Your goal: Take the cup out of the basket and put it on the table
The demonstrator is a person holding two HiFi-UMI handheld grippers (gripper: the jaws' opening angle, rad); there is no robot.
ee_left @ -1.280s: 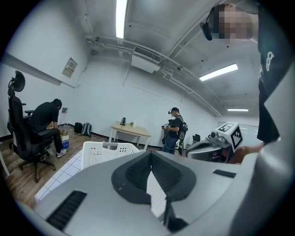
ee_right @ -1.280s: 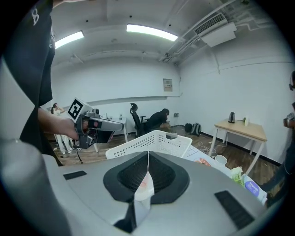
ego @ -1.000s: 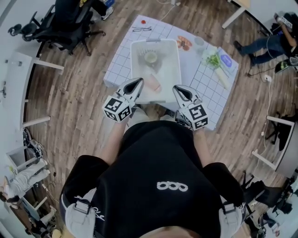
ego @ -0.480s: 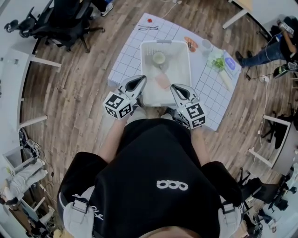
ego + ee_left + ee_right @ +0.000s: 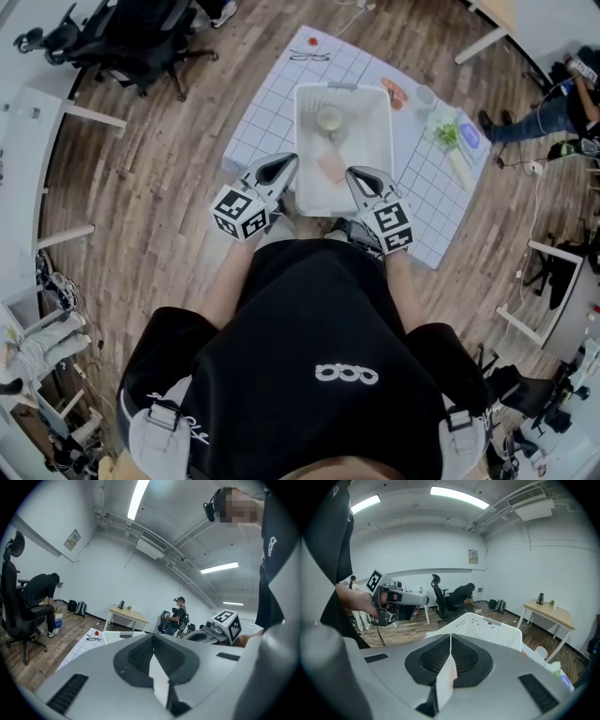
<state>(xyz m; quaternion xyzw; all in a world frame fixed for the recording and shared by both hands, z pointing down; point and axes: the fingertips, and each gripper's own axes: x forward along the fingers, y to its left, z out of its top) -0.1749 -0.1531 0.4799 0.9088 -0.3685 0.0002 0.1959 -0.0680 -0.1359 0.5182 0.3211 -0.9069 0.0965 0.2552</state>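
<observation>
A white plastic basket (image 5: 375, 155) stands on the table with the white grid cloth (image 5: 272, 112). Inside it a pale cup (image 5: 329, 118) sits near the far end, with a pinkish object (image 5: 331, 167) nearer to me. My left gripper (image 5: 280, 163) is shut and empty, just outside the basket's near left corner. My right gripper (image 5: 357, 175) is also shut and empty, over the basket's near right part. In the right gripper view the gripper (image 5: 450, 636) points at the basket's perforated wall (image 5: 487, 627). The left gripper view shows its gripper (image 5: 152, 637) with jaw tips together.
To the right of the basket lie green vegetables (image 5: 447, 134), a blue item (image 5: 469, 137), a clear cup (image 5: 426, 94) and an orange item (image 5: 394, 92). Glasses (image 5: 309, 56) lie at the far left. Office chairs (image 5: 122, 37) stand on the wooden floor; a person (image 5: 553, 108) is at the right.
The basket now sits further right in the head view. Against it, both grippers have shifted a little to the left, and both have stayed shut.
</observation>
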